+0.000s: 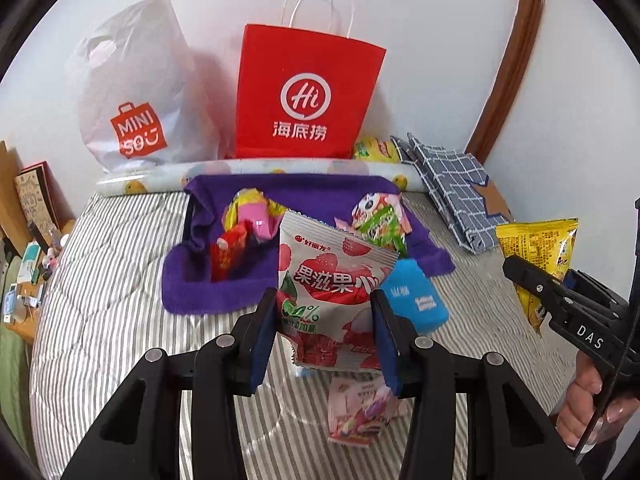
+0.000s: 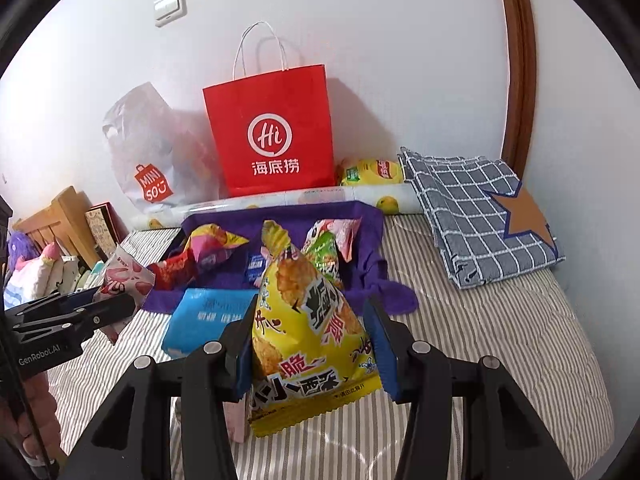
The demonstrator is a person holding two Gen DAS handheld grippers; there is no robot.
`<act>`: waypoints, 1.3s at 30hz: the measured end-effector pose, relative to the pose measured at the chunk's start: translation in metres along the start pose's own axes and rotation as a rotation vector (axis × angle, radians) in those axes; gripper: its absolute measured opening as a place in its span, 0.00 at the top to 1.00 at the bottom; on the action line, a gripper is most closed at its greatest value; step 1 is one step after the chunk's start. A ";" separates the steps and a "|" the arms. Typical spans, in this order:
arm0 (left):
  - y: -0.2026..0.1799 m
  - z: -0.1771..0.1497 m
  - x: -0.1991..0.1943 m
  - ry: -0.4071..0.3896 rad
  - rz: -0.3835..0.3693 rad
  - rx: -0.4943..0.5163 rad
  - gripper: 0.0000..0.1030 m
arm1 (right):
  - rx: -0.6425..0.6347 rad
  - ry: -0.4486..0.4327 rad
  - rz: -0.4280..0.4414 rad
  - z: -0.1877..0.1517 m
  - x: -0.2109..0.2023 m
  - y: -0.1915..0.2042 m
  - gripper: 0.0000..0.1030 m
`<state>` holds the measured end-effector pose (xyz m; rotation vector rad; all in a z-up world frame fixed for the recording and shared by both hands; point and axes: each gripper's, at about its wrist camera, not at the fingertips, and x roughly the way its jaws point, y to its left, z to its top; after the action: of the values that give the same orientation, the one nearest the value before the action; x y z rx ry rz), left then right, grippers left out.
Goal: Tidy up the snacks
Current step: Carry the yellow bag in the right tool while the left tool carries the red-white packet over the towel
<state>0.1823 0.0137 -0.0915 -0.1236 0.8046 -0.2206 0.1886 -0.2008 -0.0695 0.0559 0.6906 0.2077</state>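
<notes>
My left gripper is shut on a white and red fruit snack packet, held upright above the striped bed. My right gripper is shut on a yellow puffed snack bag, also lifted off the bed. Each gripper shows in the other's view: the right one with its yellow bag at the right edge, the left one with its red and white packet at the left. Behind them a purple cloth holds several snack packets. A blue packet lies at the cloth's front edge.
A red paper bag and a white plastic bag stand against the wall behind a rolled mat. A folded checked cloth lies at the right. A pink packet lies on the bed under my left gripper. A cluttered bedside surface is left.
</notes>
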 end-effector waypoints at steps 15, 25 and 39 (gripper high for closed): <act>0.013 0.039 0.017 -0.011 0.002 -0.032 0.56 | -0.010 0.002 0.010 0.034 0.027 0.007 0.55; 0.027 0.062 0.040 -0.012 0.003 -0.044 0.56 | -0.013 0.005 0.011 0.053 0.060 0.008 0.55; 0.043 0.092 0.083 -0.018 0.000 -0.061 0.56 | -0.019 0.013 0.051 0.085 0.117 0.013 0.55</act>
<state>0.3113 0.0375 -0.0952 -0.1829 0.7936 -0.1943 0.3283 -0.1619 -0.0755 0.0542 0.7008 0.2636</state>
